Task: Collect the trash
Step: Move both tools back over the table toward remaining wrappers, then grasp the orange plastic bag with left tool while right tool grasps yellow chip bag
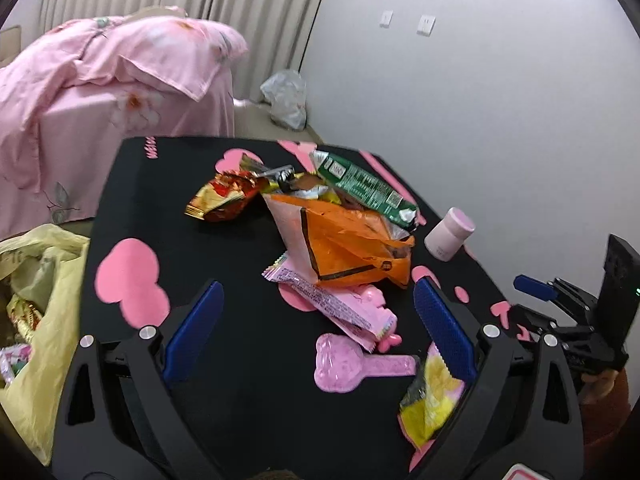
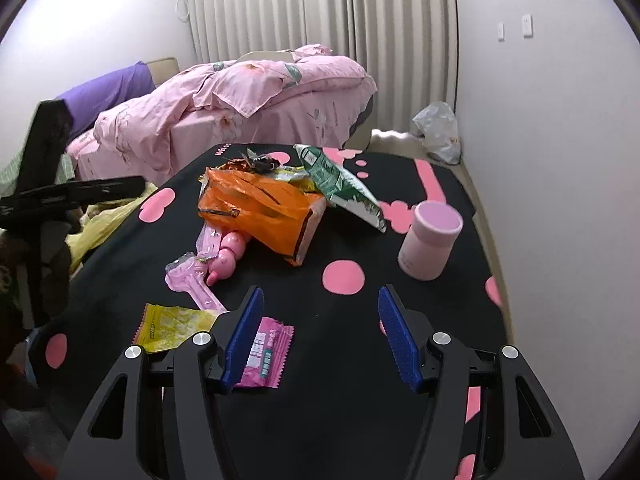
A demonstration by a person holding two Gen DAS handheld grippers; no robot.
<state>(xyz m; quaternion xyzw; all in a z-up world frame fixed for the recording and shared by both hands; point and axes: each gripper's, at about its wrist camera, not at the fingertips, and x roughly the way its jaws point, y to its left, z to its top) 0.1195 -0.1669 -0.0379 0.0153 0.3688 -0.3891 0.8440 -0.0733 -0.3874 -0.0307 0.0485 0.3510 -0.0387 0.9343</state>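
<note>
A pile of snack wrappers lies on the black table cover (image 1: 160,200): an orange bag (image 1: 352,240), a green wrapper (image 1: 364,188), a red-gold wrapper (image 1: 220,196) and a pink wrapper (image 1: 332,304). My left gripper (image 1: 318,286) stands open just in front of the pile, nothing between its pads. A clear pink toy package (image 1: 344,364) and a yellow wrapper (image 1: 432,396) lie below it. My right gripper (image 2: 320,294) is open over bare cover, with a pink wrapper (image 2: 266,356) on the table under its left finger. A yellow trash bag (image 1: 44,312) hangs open at the table's left side.
A pink lidded jar (image 2: 430,242) stands upright on the right of the table, near the white wall. A bed with a pink quilt (image 2: 240,92) lies beyond the far edge. A white plastic bag (image 2: 438,128) sits on the floor in the corner.
</note>
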